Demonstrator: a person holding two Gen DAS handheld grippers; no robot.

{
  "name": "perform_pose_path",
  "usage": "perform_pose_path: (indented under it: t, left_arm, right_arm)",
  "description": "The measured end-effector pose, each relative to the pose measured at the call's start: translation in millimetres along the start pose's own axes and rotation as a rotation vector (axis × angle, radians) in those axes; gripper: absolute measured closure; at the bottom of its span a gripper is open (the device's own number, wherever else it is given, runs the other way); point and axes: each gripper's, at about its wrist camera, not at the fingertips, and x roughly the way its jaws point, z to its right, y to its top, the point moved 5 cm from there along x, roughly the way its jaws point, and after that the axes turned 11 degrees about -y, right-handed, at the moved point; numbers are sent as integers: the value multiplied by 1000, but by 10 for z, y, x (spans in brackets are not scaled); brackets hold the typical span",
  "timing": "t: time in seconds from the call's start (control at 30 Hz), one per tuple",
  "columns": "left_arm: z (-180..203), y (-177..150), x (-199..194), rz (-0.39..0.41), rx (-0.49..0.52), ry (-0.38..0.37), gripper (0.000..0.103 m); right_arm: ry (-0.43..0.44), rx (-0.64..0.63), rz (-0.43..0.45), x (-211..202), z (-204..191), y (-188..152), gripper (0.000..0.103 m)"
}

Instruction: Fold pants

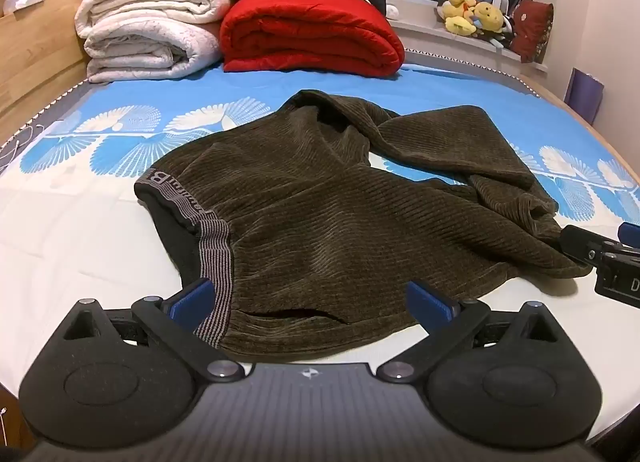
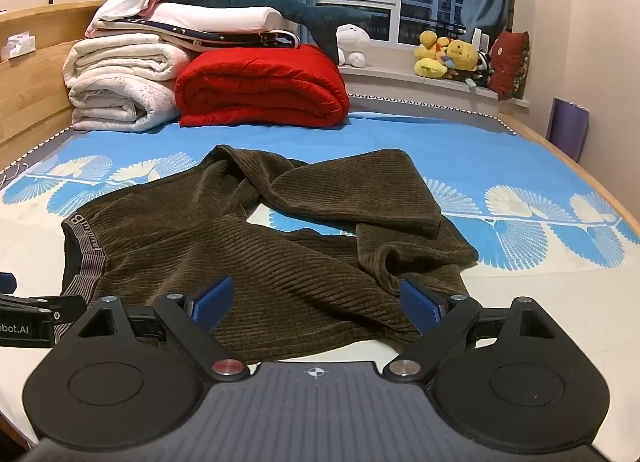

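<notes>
Dark brown corduroy pants (image 1: 320, 214) lie crumpled on the bed, striped waistband (image 1: 216, 262) at the left, legs bunched and crossed toward the right. My left gripper (image 1: 312, 304) stands open just above the near edge of the pants by the waistband, its blue pads wide apart and gripping nothing. In the right wrist view the pants (image 2: 280, 246) spread ahead, and my right gripper (image 2: 316, 302) is open over the near hem of the leg part, pads apart. The right gripper (image 1: 608, 258) shows at the right edge of the left wrist view; the left gripper (image 2: 28, 314) shows at the left edge of the right wrist view.
The bed sheet (image 1: 80, 230) is white near me and blue with fan patterns farther off. Folded white quilts (image 1: 148, 34) and a red quilt (image 1: 312, 34) are stacked at the headboard side. Plush toys (image 2: 452, 54) sit on the windowsill. A wooden bed frame (image 1: 36, 46) runs along the left.
</notes>
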Motion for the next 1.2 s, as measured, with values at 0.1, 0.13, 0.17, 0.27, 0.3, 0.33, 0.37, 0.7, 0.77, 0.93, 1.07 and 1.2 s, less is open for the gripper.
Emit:
perform_pose_path:
  t: [0.1,0.13,0.17,0.27,0.3,0.33,0.37,0.7,0.77,0.93,1.07,1.2]
  left_arm:
    - [-2,-1,-3,1,0,-1,1]
    - [-5,-1,-4,1,0,-1,1]
    - [-10,-1,-5,1,0,-1,1]
    - [-30,-1,-8,1,-3,-1,1]
    - [3,-3,-5,2,-1,1,1]
    - [4,-4,-7,2,0,1,1]
    - [2,-3,-5,2,-1,1,1]
    - [1,-3,-7,3,-2,0,1]
    - [0,-3,-8,2,-3,0,1]
    - [21,-24,-43,2,-1,0,1]
    - [24,-25,-6,11,13,0,2]
    - [52,2,-14,43,32,-10,19]
  right_arm:
    - [1,0,0,0,1,0,12]
    - [1,0,0,1,1,-1,12]
    - [0,0,0,2,1,-1,12]
    - [1,0,-1,3,3,-1,12]
    - [1,0,0,2,2,-1,12]
    - [1,-1,0,2,2,-1,12]
    - [1,-1,0,2,3,-1,12]
    - [0,-1,-2,6,6,-5,12]
    - [0,0,-2,6,6,-6,12]
    - [1,1,-3,7,9,-6,12]
    - [0,1,-3,3,4,0,12]
    - [-10,11,-2,22,29,-8,12]
